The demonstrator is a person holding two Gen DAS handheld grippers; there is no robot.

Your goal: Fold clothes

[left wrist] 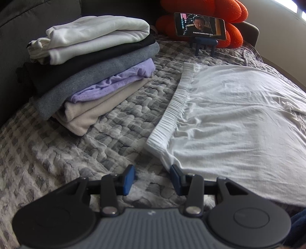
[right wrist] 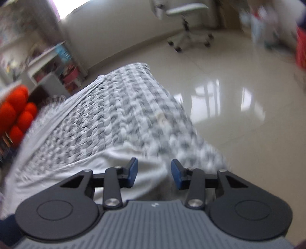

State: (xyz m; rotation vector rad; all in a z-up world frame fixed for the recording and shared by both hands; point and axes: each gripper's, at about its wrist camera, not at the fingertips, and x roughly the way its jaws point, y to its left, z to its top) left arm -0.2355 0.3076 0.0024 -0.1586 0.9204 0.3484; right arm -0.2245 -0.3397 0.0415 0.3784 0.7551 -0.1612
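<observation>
Laundry on the bed: we are counting one stack of folded clothes (left wrist: pixel 91 67) and one white garment (left wrist: pixel 239 124) spread flat, waistband facing the stack, long axis running away from it. Our left gripper (left wrist: pixel 152 179) is hovering wide beside its near corner; our right gripper (right wrist: pixel 154 173) is gaping, empty, over its blurred end.

- A stack of folded clothes (left wrist: pixel 91 70) sits on the quilted cover (left wrist: pixel 118 118), at the left of the left wrist view, against the sofa back (left wrist: pixel 11 38).
- To its right, a spread garment (left wrist: pixel 239 124) lies flat on the same cover, its ribbed waistband (left wrist: pixel 172 111) toward the stack.
- Behind both, a phone (left wrist: pixel 199 24) on a stand (left wrist: pixel 203 44) leans before a plush cushion (left wrist: pixel 225 11).
- The left gripper (left wrist: pixel 152 179) hovers just beside the garment's near corner.
- In the blurred right wrist view, the right gripper (right wrist: pixel 154 173) seems to sit over the garment's edge (right wrist: pixel 114 162), floor (right wrist: pixel 239 95) to the right and a chair (right wrist: pixel 188 28) beyond.
</observation>
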